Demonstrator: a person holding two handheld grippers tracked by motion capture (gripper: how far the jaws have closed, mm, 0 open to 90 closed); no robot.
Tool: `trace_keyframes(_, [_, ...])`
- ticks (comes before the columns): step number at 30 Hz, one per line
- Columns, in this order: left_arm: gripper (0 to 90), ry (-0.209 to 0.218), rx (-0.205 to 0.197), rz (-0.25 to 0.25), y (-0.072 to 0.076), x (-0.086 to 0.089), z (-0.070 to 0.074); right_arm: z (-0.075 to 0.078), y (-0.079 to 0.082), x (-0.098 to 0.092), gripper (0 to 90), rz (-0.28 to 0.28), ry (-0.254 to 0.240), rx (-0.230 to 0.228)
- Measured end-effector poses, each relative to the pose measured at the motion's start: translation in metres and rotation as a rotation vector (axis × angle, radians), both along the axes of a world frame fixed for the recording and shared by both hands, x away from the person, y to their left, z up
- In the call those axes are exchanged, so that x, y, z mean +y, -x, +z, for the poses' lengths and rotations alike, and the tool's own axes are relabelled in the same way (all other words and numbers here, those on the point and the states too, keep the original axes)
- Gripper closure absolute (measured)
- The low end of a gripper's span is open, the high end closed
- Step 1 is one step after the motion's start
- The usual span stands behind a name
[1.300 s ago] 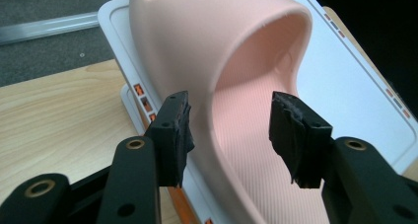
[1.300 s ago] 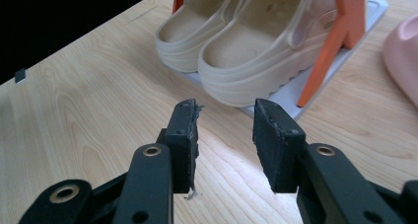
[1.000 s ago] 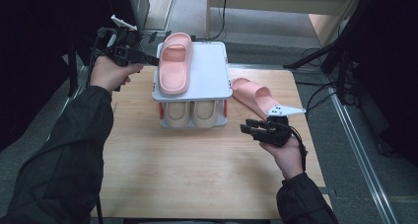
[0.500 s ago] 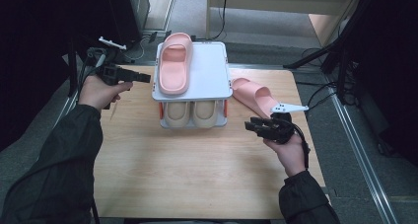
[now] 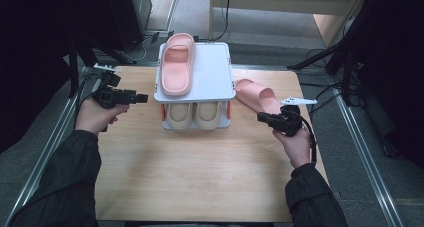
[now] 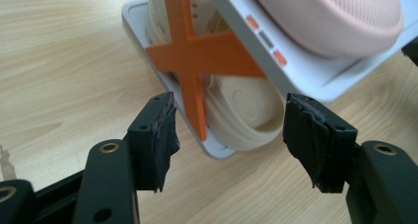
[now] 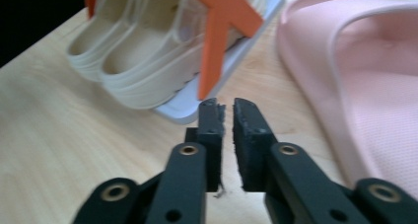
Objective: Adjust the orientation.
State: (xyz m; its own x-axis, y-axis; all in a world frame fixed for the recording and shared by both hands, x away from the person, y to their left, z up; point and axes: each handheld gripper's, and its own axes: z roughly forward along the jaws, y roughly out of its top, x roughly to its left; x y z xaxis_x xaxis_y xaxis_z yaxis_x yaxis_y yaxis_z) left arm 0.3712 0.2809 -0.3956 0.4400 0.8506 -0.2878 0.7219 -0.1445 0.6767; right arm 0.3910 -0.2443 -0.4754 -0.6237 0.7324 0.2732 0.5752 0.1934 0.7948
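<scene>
- Now right gripper [image 5: 264, 118], nearer hand, empty, jaws just closed, sits lower left of pink slipper [image 5: 260, 97].
- Slipper's long axis runs upper-left to lower-right.
- Left gripper [image 5: 142, 98], jaws just opened, released, left of rack [image 5: 220, 72].

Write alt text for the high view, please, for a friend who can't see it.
A person's two hands each hold a black gripper beside a small white two-level shoe rack on a wooden table. One pink slipper lies on the rack's top shelf, its mate on the table near the shut right gripper. A cream pair sits below; the left gripper stands open.
</scene>
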Motion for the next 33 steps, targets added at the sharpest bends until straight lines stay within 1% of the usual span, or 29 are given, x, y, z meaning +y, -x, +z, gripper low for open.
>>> trace_keyframes(2, [37.3, -0.003, -0.009, 0.009, 0.007, 0.002, -0.004, -0.003, -0.006, -0.002, 89.5, -0.012, 0.019, -0.001])
trace_keyframes(3, [37.3, 0.000, -0.021, 0.018, 0.011, 0.003, -0.005, -0.004, -0.009, -0.003, 90.0, -0.019, 0.028, 0.002])
trace_keyframes(4, [37.3, 0.003, -0.024, 0.020, 0.014, 0.004, -0.007, -0.006, -0.011, -0.004, 90.0, -0.028, 0.038, 0.007])
trace_keyframes(6, [37.4, 0.016, -0.025, 0.026, 0.019, 0.005, -0.010, -0.009, -0.018, -0.006, 90.0, -0.038, 0.056, 0.012])
trace_keyframes(7, [37.4, 0.017, -0.028, 0.031, 0.022, 0.005, -0.011, -0.011, -0.021, -0.007, 90.0, -0.044, 0.060, 0.016])
trace_keyframes(9, [37.3, 0.008, -0.029, 0.031, 0.027, 0.005, -0.014, -0.012, -0.026, -0.010, 90.0, -0.056, 0.067, 0.010])
trace_keyframes(12, [37.3, 0.008, -0.027, 0.031, 0.033, 0.004, -0.019, -0.015, -0.034, -0.013, 90.0, -0.072, 0.077, 0.008])
trace_keyframes(17, [37.1, -0.010, -0.019, 0.024, 0.044, -0.003, -0.033, -0.023, -0.048, -0.020, 89.8, -0.101, 0.060, 0.040])
trace_keyframes(21, [37.3, -0.028, -0.040, 0.047, 0.054, -0.008, -0.043, -0.029, -0.057, -0.022, 88.5, -0.121, 0.076, 0.054])
trace_keyframes(23, [37.5, -0.010, -0.036, 0.049, 0.059, -0.008, -0.049, -0.031, -0.062, -0.023, 88.6, -0.130, 0.080, 0.048])
trace_keyframes(24, [37.4, -0.009, -0.031, 0.050, 0.062, -0.008, -0.051, -0.032, -0.063, -0.023, 88.7, -0.137, 0.078, 0.049])
trace_keyframes(26, [37.4, 0.007, -0.027, 0.056, 0.066, -0.008, -0.055, -0.033, -0.069, -0.022, 88.7, -0.136, 0.075, 0.067])
trace_keyframes(27, [37.4, 0.017, -0.022, 0.056, 0.068, -0.008, -0.057, -0.033, -0.071, -0.022, 88.8, -0.135, 0.076, 0.062])
trace_keyframes(30, [37.2, 0.014, -0.020, 0.051, 0.076, -0.009, -0.062, -0.036, -0.077, -0.018, 88.8, -0.136, 0.081, 0.070])
trace_keyframes(31, [37.2, 0.012, -0.017, 0.046, 0.078, -0.010, -0.064, -0.036, -0.079, -0.017, 88.8, -0.133, 0.085, 0.079])
trace_keyframes(33, [37.1, 0.013, -0.021, 0.048, 0.083, -0.010, -0.067, -0.037, -0.080, -0.016, 88.8, -0.134, 0.078, 0.081])
